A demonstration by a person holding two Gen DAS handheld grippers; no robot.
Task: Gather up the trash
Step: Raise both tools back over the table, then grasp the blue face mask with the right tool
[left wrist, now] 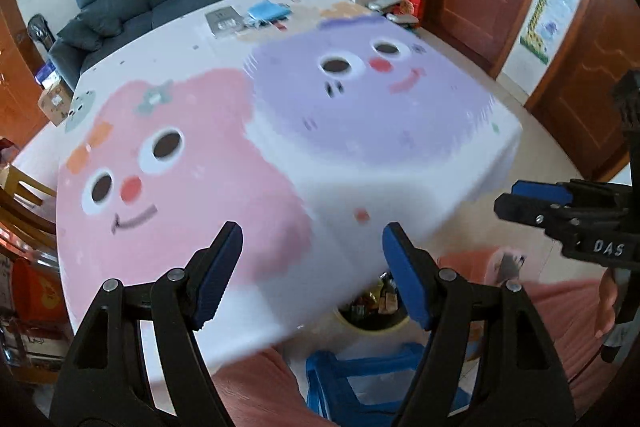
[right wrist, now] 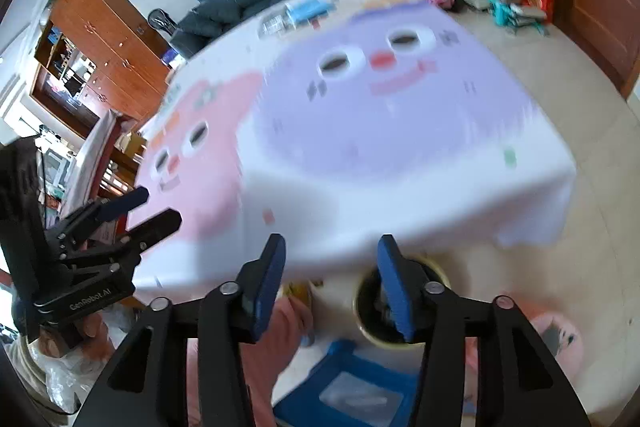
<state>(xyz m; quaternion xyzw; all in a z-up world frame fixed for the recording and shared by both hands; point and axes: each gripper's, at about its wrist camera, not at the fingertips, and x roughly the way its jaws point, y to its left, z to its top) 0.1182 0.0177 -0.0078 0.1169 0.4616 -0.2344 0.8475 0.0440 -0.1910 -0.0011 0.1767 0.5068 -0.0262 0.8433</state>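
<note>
Two grippers hang over the near edge of one table (left wrist: pixel 400 163), the left gripper (left wrist: pixel 312 267) and the right gripper (right wrist: pixel 330 279), both with fingers spread apart and nothing between them. The tablecloth shows two big cartoon faces, one pink (left wrist: pixel 160 187) on the left and one purple (left wrist: pixel 360 95) on the right. One round trash bin (right wrist: pixel 384 335) with a yellow rim stands on the floor under the near table edge beside one blue stool (right wrist: pixel 344 387); its inside is dark and blurred, with colourful wrappers.
</note>
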